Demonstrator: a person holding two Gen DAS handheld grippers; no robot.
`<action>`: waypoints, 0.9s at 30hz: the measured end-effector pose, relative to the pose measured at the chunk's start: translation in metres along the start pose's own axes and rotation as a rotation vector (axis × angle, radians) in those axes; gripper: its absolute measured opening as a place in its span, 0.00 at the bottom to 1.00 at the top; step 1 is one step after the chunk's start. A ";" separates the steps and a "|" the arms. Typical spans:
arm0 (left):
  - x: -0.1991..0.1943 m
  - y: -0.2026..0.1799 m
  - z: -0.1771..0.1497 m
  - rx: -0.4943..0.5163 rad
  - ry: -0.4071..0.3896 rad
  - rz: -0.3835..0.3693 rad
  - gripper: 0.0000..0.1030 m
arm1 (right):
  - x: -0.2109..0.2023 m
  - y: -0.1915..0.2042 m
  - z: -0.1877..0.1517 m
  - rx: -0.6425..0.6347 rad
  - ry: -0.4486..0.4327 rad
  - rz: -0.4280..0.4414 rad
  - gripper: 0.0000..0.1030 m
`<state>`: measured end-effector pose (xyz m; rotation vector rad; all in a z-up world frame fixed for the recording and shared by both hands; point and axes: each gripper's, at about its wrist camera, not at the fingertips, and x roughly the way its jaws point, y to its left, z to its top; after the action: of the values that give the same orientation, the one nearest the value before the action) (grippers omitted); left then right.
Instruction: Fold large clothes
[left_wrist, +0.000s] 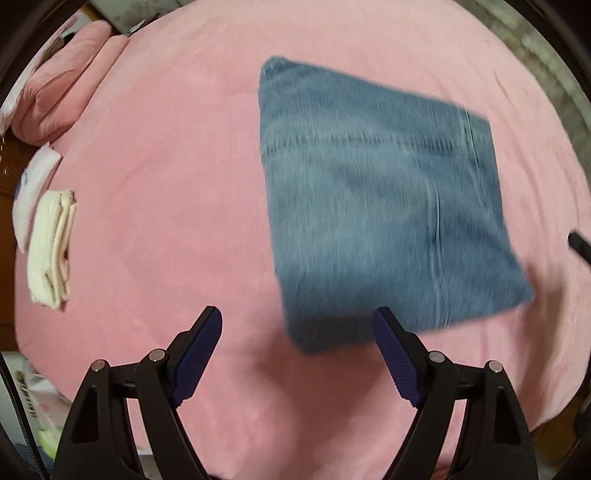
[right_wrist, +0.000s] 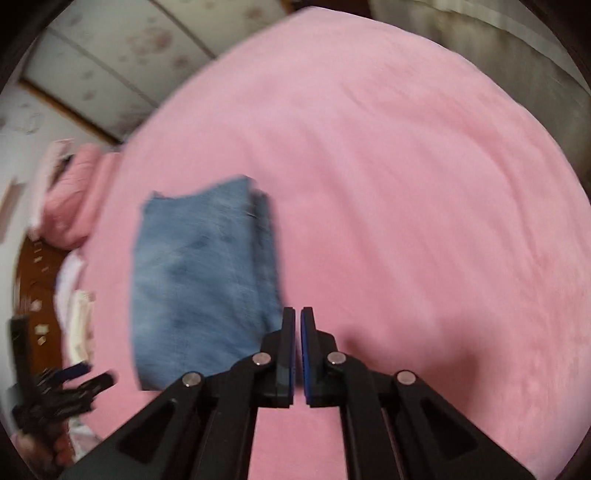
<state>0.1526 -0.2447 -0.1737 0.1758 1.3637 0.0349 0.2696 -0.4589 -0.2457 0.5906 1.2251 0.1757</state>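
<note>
A pair of blue jeans (left_wrist: 380, 206) lies folded into a compact rectangle on the pink bed sheet (left_wrist: 166, 184). It also shows in the right wrist view (right_wrist: 199, 284), left of centre. My left gripper (left_wrist: 297, 321) is open and empty, held above the near corner of the jeans. My right gripper (right_wrist: 297, 317) is shut and empty, just right of the folded jeans. The left gripper shows blurred at the lower left of the right wrist view (right_wrist: 70, 384).
A folded cream cloth (left_wrist: 51, 254) and a white item (left_wrist: 33, 192) lie at the bed's left edge. Pink pillows (left_wrist: 62, 85) sit at the far left. A wooden headboard (right_wrist: 37, 280) and patterned wall (right_wrist: 110, 59) lie beyond.
</note>
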 end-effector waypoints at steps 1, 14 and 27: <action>0.002 0.001 0.006 -0.017 -0.005 -0.017 0.80 | 0.002 0.005 0.004 -0.008 0.000 0.025 0.03; 0.068 -0.024 0.010 -0.006 0.119 0.037 0.33 | 0.129 0.090 0.009 -0.009 0.213 0.079 0.03; 0.075 0.010 -0.003 -0.213 0.151 -0.137 0.38 | 0.110 0.033 -0.040 0.003 0.199 -0.163 0.00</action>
<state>0.1658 -0.2248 -0.2454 -0.1005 1.5092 0.0797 0.2775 -0.3703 -0.3289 0.4816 1.4605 0.0972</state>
